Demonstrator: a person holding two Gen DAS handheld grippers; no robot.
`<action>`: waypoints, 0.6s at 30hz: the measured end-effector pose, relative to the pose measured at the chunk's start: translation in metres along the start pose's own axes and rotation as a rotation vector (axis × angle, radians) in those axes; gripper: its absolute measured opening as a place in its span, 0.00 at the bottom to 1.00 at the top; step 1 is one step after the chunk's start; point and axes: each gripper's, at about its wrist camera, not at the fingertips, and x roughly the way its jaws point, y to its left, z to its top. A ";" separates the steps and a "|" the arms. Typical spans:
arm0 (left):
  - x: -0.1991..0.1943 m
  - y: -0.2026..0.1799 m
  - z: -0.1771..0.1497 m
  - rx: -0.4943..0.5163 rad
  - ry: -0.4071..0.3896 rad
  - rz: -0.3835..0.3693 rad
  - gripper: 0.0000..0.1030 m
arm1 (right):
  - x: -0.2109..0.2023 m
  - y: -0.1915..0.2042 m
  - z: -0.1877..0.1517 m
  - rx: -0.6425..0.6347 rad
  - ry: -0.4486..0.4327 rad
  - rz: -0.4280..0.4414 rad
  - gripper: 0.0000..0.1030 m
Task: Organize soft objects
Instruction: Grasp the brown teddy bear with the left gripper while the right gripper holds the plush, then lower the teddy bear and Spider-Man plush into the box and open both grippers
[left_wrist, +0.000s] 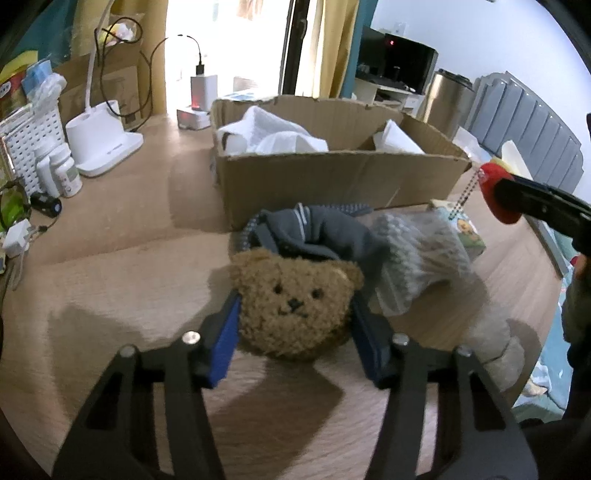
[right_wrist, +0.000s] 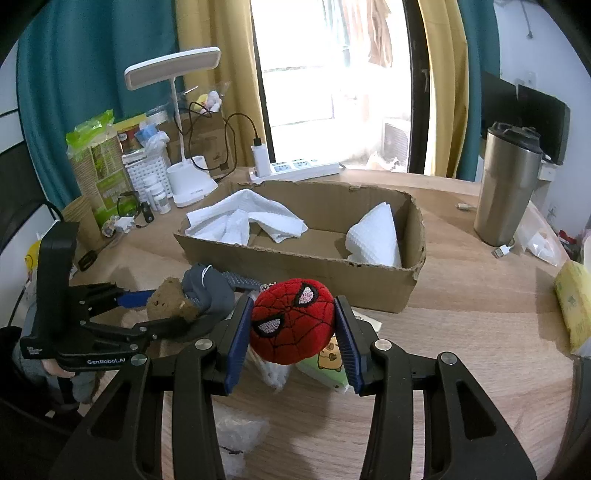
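My left gripper (left_wrist: 293, 310) is shut on a brown teddy bear (left_wrist: 295, 302) in a grey hoodie, just above the wooden table; it also shows in the right wrist view (right_wrist: 173, 299). My right gripper (right_wrist: 293, 321) is shut on a red Spider-Man plush ball (right_wrist: 291, 321) with a bead chain, held above the table in front of the box; it shows in the left wrist view (left_wrist: 495, 192) at the right. An open cardboard box (right_wrist: 295, 266) behind holds two white cloths (right_wrist: 243, 218).
A grey knit item in a clear bag (left_wrist: 417, 251) and a small cartoon-printed pack (right_wrist: 325, 358) lie by the bear. A steel tumbler (right_wrist: 506, 184) stands at the right. A white desk lamp (right_wrist: 184, 177), bottles, a basket and a power strip (right_wrist: 295, 168) crowd the back left.
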 end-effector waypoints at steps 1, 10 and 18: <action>-0.002 0.000 0.001 -0.003 -0.004 -0.009 0.54 | -0.001 0.000 0.001 0.000 -0.004 -0.001 0.45; -0.035 -0.009 0.023 0.013 -0.110 -0.067 0.54 | -0.009 -0.002 0.011 -0.012 -0.035 -0.012 0.45; -0.050 -0.015 0.042 0.026 -0.183 -0.091 0.54 | -0.021 -0.006 0.021 -0.023 -0.062 -0.030 0.45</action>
